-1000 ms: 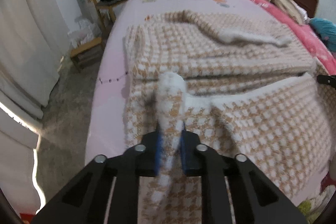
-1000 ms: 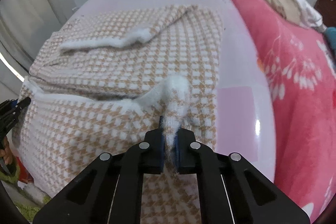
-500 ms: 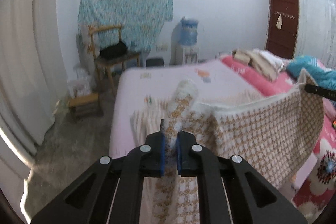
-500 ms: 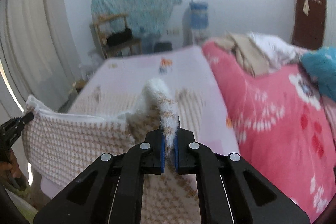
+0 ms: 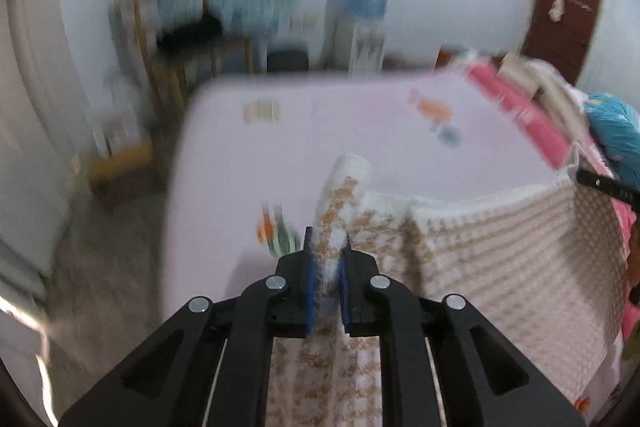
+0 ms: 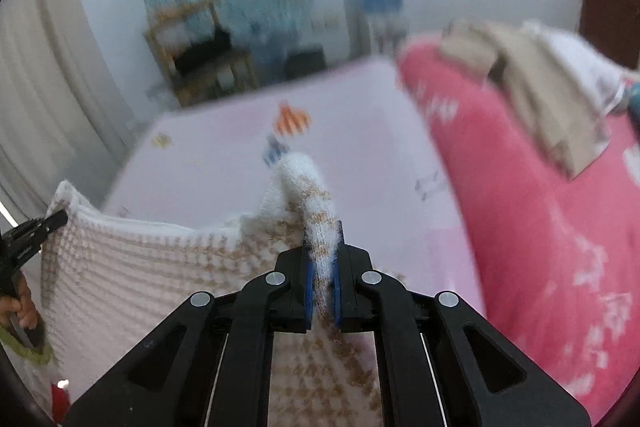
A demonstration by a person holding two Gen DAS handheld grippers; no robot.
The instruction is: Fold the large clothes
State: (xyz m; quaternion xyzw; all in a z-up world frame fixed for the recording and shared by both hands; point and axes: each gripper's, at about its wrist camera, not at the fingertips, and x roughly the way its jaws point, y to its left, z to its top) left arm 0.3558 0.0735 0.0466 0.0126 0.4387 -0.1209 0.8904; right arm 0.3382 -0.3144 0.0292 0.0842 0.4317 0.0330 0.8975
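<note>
A large tan-and-white checked knit blanket (image 5: 500, 267) hangs stretched between my two grippers, lifted off the pink bed (image 5: 340, 131). My left gripper (image 5: 326, 251) is shut on its left top corner, which sticks up between the blue pads. My right gripper (image 6: 322, 251) is shut on the right top corner; the blanket (image 6: 140, 267) sags away to the left. The right gripper's tip (image 5: 600, 183) shows at the left wrist view's right edge, and the left gripper's tip (image 6: 36, 231) at the right wrist view's left edge. Both views are motion-blurred.
A red flowered bedspread (image 6: 540, 227) with a heap of clothes (image 6: 532, 75) lies on the bed's right side. Behind the bed stand a wooden chair (image 5: 176, 39), a water dispenser (image 5: 360, 15) and a brown door (image 5: 560, 11). A curtain (image 5: 28, 107) hangs left.
Both grippers lifted the blanket's near edge off the bed and carried it up and forward. The blanket now hangs in the air between them, and the bed surface behind it is bare.
</note>
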